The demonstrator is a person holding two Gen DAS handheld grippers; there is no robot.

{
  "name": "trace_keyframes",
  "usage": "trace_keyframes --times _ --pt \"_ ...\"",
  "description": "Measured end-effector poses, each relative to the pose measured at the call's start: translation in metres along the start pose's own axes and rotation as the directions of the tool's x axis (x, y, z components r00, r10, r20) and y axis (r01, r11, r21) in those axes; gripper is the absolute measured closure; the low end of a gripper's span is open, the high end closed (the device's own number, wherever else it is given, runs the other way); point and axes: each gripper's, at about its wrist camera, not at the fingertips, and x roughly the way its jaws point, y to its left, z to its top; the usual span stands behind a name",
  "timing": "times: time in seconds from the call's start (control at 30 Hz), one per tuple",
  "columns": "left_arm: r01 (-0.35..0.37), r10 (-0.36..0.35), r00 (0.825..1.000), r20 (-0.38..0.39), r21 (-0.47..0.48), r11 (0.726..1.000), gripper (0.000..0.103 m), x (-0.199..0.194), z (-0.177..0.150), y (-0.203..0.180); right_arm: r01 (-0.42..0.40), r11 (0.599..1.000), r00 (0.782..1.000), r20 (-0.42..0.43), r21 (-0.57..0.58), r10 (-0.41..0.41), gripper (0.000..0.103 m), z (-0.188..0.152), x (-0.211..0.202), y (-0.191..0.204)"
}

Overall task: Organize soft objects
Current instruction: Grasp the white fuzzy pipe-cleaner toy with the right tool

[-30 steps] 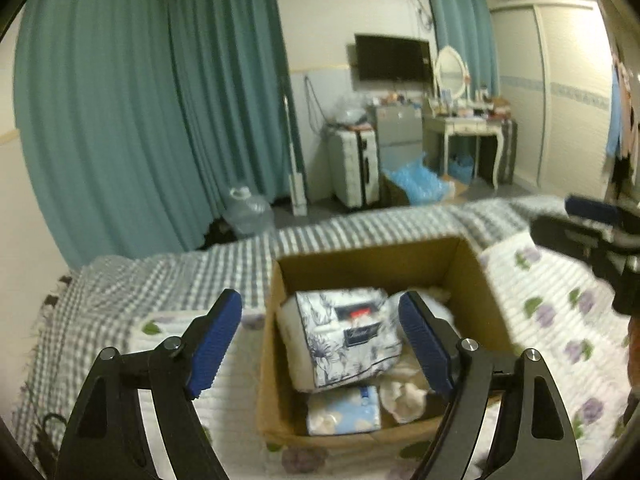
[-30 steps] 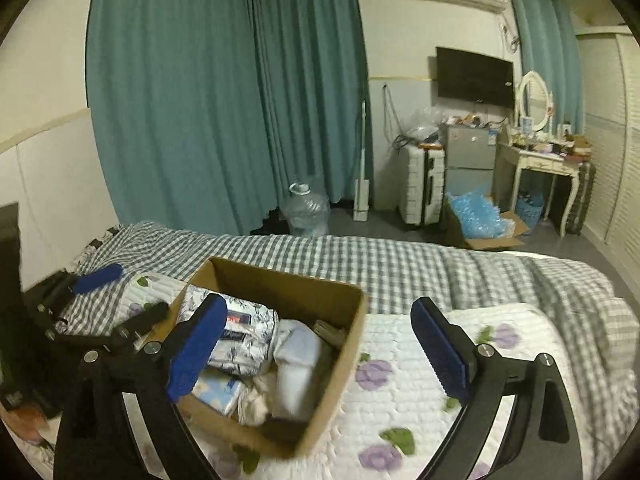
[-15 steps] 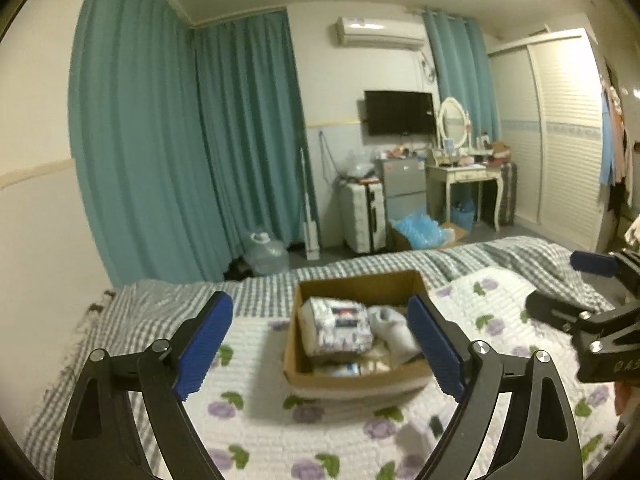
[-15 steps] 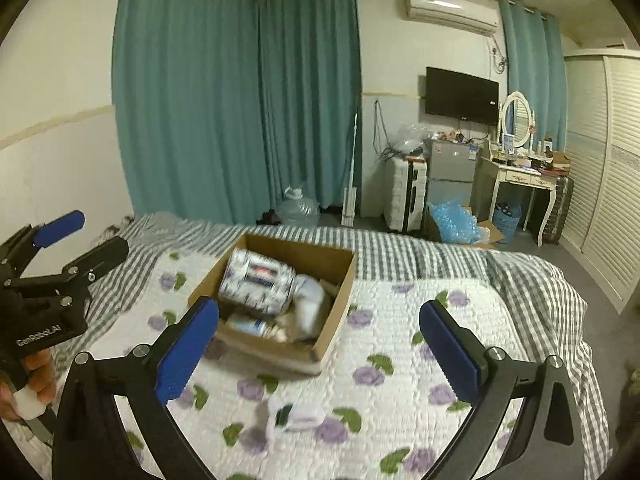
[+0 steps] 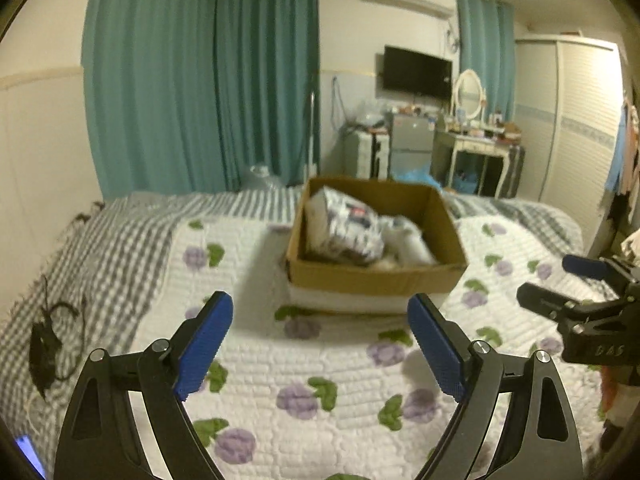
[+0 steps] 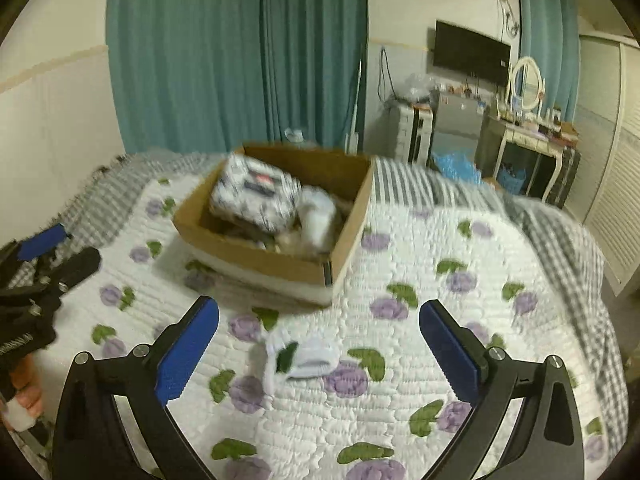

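Note:
A brown cardboard box [image 5: 376, 276] [image 6: 256, 256] sits on a white quilt with purple flowers [image 5: 320, 360]. It holds a patterned soft package [image 5: 344, 228] [image 6: 256, 196] and white soft items [image 5: 408, 240]. A small white sock-like piece [image 6: 300, 356] lies loose on the quilt in front of the box, between the right gripper's fingers in the right wrist view. My left gripper [image 5: 320, 348] is open and empty, short of the box. My right gripper [image 6: 320, 352] is open and empty above the white piece; it also shows in the left wrist view [image 5: 576, 292].
A grey checked blanket [image 5: 120, 232] covers the bed's far side and left. A dark cable [image 5: 52, 340] lies at the left edge. Teal curtains [image 5: 200, 80], a suitcase [image 6: 412, 128], a dressing table [image 6: 532, 148] and a wardrobe [image 5: 580, 128] stand beyond the bed.
Both grippers pulled back from the box and then came forward and lower again. The box looks nearer than half a second ago. Both grippers stay open.

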Motion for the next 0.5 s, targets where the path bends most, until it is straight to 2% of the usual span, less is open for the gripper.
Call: trace_keyframes --times 0.3,0.5 --pt "-0.006 0.001 0.99 -0.14 -0.033 0.999 0.013 0.061 -0.036 0.006 -0.01 1.0 0.984 -0.176 -0.025 0.005 0.002 -0.03 0.07 0.006" --pt "-0.019 0.022 0.98 -0.198 0.014 1.0 0.013 0.085 -0.052 0.002 -0.029 0.998 0.962 -0.274 -0.062 0.011 0.002 -0.04 0.102 0.014"
